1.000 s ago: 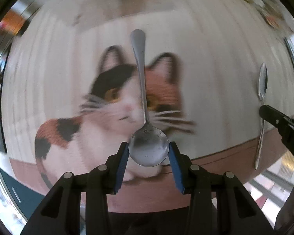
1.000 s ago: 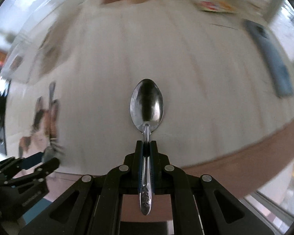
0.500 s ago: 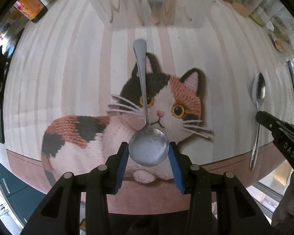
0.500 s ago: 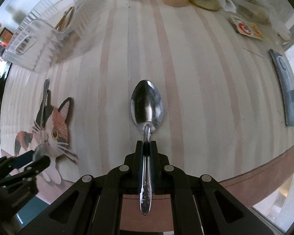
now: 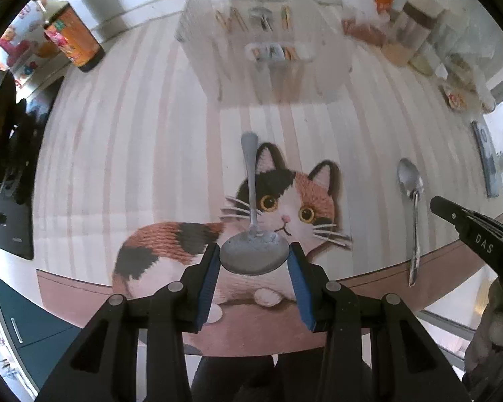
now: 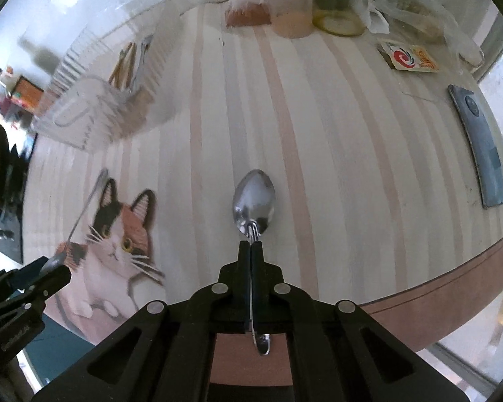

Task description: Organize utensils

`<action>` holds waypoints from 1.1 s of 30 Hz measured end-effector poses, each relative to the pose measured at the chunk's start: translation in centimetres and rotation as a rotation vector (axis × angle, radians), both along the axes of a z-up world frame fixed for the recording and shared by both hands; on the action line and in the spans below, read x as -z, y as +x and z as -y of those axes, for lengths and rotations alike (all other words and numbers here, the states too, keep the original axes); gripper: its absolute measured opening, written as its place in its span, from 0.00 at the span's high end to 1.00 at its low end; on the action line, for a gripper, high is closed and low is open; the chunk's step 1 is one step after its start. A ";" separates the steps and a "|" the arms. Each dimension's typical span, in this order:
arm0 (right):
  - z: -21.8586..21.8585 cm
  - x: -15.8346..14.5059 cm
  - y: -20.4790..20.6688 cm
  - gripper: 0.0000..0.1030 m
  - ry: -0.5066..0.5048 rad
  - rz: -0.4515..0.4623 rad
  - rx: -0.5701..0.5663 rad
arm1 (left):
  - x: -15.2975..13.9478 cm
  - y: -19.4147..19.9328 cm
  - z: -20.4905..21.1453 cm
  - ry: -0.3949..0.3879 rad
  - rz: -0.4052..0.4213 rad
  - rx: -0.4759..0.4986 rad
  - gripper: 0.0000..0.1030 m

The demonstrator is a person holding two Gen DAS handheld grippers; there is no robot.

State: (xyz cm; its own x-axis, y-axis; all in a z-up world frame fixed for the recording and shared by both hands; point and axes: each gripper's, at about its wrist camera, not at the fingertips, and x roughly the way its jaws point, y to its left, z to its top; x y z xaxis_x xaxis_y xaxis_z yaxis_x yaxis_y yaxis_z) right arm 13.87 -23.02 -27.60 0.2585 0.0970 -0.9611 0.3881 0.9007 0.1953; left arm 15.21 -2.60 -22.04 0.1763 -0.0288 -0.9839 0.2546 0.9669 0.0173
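The left claw (image 5: 255, 263) gripped a spoon (image 5: 253, 251) by the edges of its bowl between blue pads, the handle pointing away over the calico cat picture (image 5: 285, 211) on the striped desk (image 5: 134, 154). The right claw (image 6: 250, 246) had just been closing and was pinched flat on the neck of a second spoon (image 6: 254, 201), bowl ahead, handle end poking out behind the fingers. Both spoons hung clear of the desk. Beyond the cat stood a clear plastic utensil basket (image 5: 268, 53) with chopsticks and cutlery upright inside. Jars (image 6: 290, 3) and bags lined the far edge, an orange cup (image 5: 75, 42) stood far left, and a phone (image 6: 479, 144) lay flat far right, well apart from either spoon.
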 end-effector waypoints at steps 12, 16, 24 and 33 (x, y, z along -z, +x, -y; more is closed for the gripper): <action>1.8 1.9 1.9 0.76 0.122 -0.076 0.020 | 0.3 0.6 0.1 0.000 0.016 -0.069 0.63; 0.5 4.2 2.2 0.72 0.082 -0.141 -0.015 | 1.3 0.2 -0.6 0.004 -0.006 -0.085 0.64; -1.9 3.8 1.8 0.98 -0.004 -0.098 -0.052 | -0.2 -0.1 -1.1 0.003 0.031 -0.071 0.98; -2.5 1.8 2.2 0.98 0.019 -0.039 -0.058 | 0.3 0.4 -4.0 -0.135 -0.051 -0.167 0.96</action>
